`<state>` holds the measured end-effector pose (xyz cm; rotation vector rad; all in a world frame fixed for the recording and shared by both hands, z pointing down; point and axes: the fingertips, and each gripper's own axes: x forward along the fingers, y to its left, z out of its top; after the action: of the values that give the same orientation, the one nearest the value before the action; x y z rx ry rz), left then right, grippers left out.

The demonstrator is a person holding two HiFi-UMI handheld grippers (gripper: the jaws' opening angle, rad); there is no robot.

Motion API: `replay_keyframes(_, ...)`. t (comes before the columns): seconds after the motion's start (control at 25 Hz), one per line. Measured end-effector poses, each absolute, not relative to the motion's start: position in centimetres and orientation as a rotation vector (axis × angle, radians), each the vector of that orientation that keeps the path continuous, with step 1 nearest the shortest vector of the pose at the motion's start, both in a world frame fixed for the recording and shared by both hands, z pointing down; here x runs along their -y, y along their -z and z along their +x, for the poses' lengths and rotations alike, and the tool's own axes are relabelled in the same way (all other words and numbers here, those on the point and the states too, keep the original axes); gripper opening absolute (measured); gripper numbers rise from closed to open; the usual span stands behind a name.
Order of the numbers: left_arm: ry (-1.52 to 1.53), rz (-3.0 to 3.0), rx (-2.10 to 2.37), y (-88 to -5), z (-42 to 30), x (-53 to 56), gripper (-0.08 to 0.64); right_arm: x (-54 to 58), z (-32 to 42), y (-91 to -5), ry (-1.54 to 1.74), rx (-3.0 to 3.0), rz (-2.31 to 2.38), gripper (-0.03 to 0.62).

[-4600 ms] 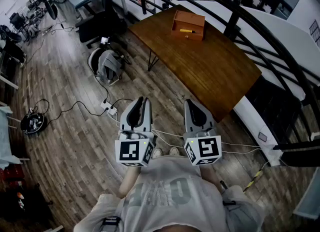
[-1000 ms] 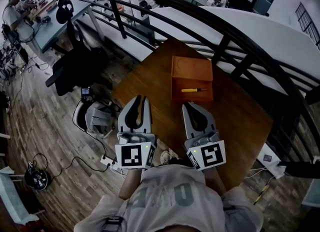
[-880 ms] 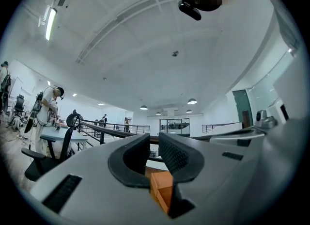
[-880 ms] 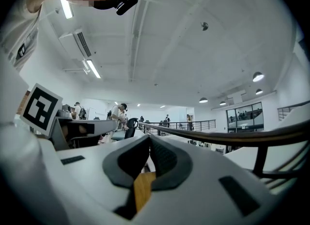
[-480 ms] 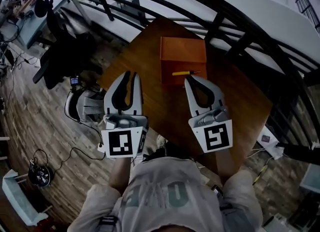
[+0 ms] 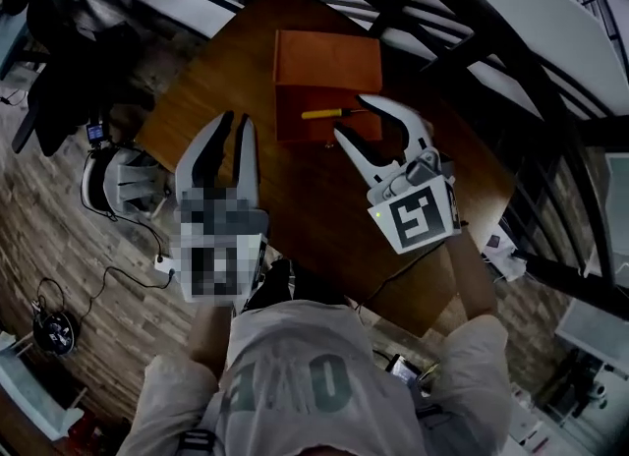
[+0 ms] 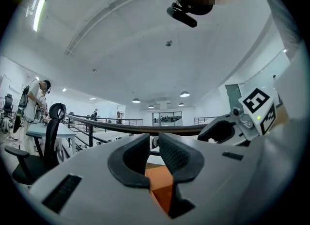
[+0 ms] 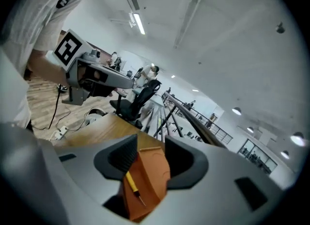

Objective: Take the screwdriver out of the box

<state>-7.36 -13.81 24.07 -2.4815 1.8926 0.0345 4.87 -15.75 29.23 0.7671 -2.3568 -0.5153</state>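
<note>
The box (image 6: pixel 327 61) lies opened out flat on the wooden table (image 6: pixel 300 194), probably so that its contents can be reached from the person's side. The screwdriver (image 6: pixel 321 113) rests across the box's near half, its yellow handle toward the box's left edge and its thin shaft pointing to the box's right edge. It has not been lifted, so the task is at the approach stage. The right gripper (image 6: pixel 354 118) is at the box's near right corner, rolled onto its side and tipped downward. That pose appears chosen so that its two jaws can come one on each side of the screwdriver, which lies crosswise to the person. Its jaws are opening and already stand wide. In the right gripper view the screwdriver and the orange box show in the gap between them, farther ahead, with the pads pressing on nothing, so this gripper holds nothing yet. The left gripper (image 6: pixel 237 122) hovers off the box's near left corner, pointing level toward the box and apart from it, likely waiting there or ready to steady the box. Its jaws stand only a narrow slit apart, with the box's orange showing beyond the slit, and they grip nothing.
</note>
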Motion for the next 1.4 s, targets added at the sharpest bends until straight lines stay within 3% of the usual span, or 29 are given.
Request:
replay_keyframes(0.2, 0.015, -2.536, -1.926, -27.3, -6.9, 15.2, 0.067, 16.9, 4.0, -34.8, 0.520, 2.257, 0.499, 0.212)
replay_keyframes(1.12, 0.181, -2.648, -2.087, -38.1, -7.3, 18.4, 0.072, 21.3, 4.9, -53.0, 0.339, 1.895, -0.066, 0.212)
replay_keyframes(1.4, 0.220, -2.688, -2.091, -40.0, -7.5, 18.5, 0.072, 21.9, 4.0, -54.2, 0.317, 1.861, -0.074, 0.133)
